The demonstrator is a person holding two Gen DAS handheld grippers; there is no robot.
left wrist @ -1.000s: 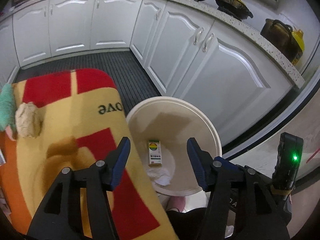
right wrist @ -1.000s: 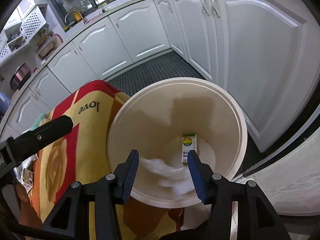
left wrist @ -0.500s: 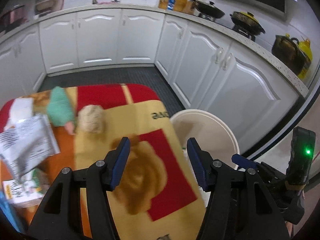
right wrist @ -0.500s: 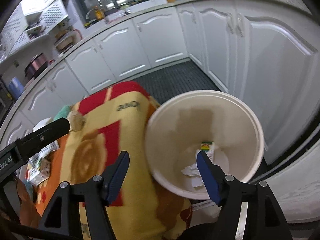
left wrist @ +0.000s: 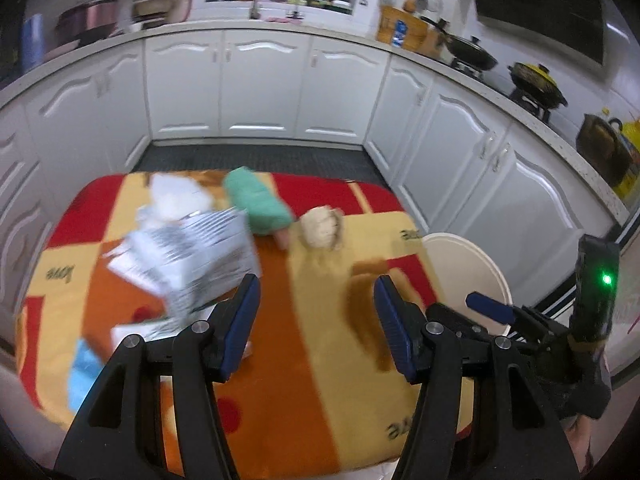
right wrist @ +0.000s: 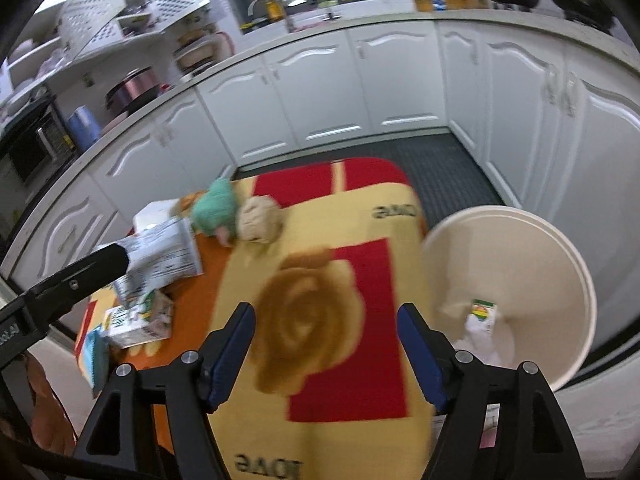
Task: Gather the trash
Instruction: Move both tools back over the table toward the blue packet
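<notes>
A cream bin stands at the table's right edge, also in the left wrist view. Inside lie a small carton and crumpled white paper. On the blanket-covered table lie a silver printed packet, a green wad, a beige crumpled ball, and a small box. My left gripper is open and empty above the table's middle. My right gripper is open and empty over the blanket, left of the bin.
White kitchen cabinets ring the table, with a dark ribbed floor mat between. Pots stand on the counter at the right. A blue item lies at the table's left edge.
Both grippers have swung left and back from over the bin toward the table. The trash on the left of the table has come into view. The right jaws opened wider.
</notes>
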